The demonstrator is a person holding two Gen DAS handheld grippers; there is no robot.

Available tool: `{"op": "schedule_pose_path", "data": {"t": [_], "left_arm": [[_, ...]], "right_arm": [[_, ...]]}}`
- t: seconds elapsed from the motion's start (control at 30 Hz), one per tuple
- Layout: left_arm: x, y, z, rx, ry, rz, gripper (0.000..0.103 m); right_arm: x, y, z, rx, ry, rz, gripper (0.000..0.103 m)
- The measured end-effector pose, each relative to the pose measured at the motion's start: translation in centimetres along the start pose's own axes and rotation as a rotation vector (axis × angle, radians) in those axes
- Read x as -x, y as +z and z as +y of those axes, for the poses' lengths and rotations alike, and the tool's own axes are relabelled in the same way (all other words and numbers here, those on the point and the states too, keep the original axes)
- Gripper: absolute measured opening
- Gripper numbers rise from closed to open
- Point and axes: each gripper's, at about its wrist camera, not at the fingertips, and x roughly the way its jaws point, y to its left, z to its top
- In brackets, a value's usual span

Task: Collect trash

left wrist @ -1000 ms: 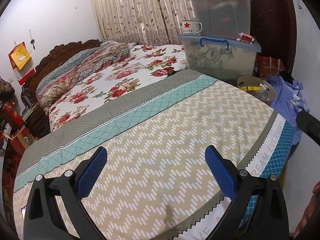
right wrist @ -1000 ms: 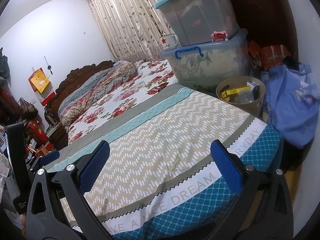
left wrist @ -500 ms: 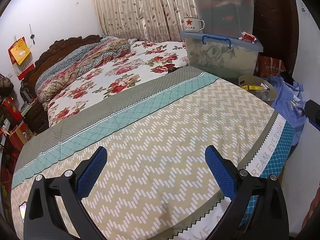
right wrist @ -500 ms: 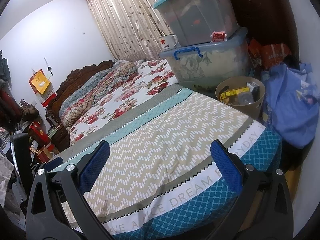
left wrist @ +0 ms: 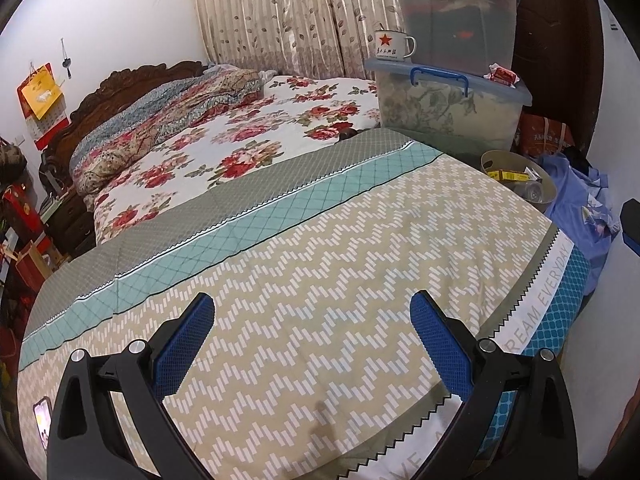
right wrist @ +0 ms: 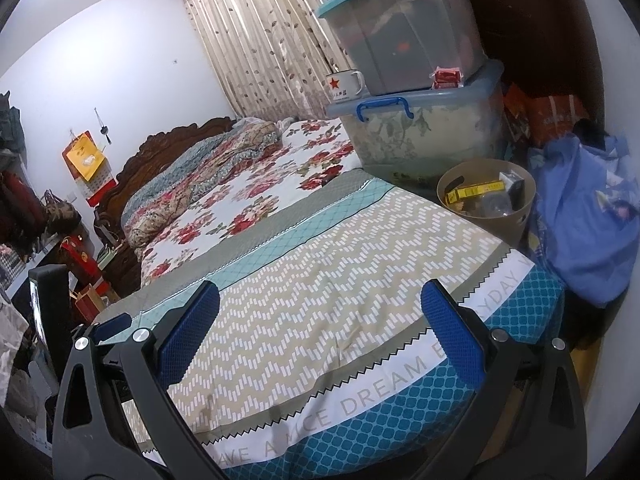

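Observation:
A round tan waste bin (right wrist: 486, 200) stands on the floor at the bed's far right corner; it holds a yellow box (right wrist: 476, 191) and other trash. It also shows in the left wrist view (left wrist: 520, 178). My left gripper (left wrist: 312, 316) is open and empty over the zigzag bedspread (left wrist: 340, 280). My right gripper (right wrist: 320, 308) is open and empty above the bed's foot edge (right wrist: 380, 384). A small red packet (right wrist: 447, 77) lies on the lower storage box's lid.
Two stacked plastic storage boxes (right wrist: 424, 124) stand beyond the bin, with a white enamel mug (right wrist: 344, 86) on the lower lid. A blue cloth bundle (right wrist: 580, 220) lies right of the bin. A phone (left wrist: 42, 420) lies on the bed at lower left. Bags crowd the left side.
Both grippers have shifted slightly, so the view has drifted a little over the bed. Both stay open and empty. Nothing on the bed has moved.

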Motion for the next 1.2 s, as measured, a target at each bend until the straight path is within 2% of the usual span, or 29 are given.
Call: {"op": "schedule_pose_path", "data": {"t": [0.73, 1.2], "left_arm": [[-0.1, -0.2, 0.5, 0.019, 0.001, 0.007, 0.094], [1.1, -0.2, 0.2, 0.003, 0.058, -0.044, 0.094]], "right_arm": [[0.0, 0.2, -0.4, 0.007, 0.012, 0.016, 0.100], [-0.5, 0.0, -0.5, 0.011, 0.016, 0.030, 0.100]]}}
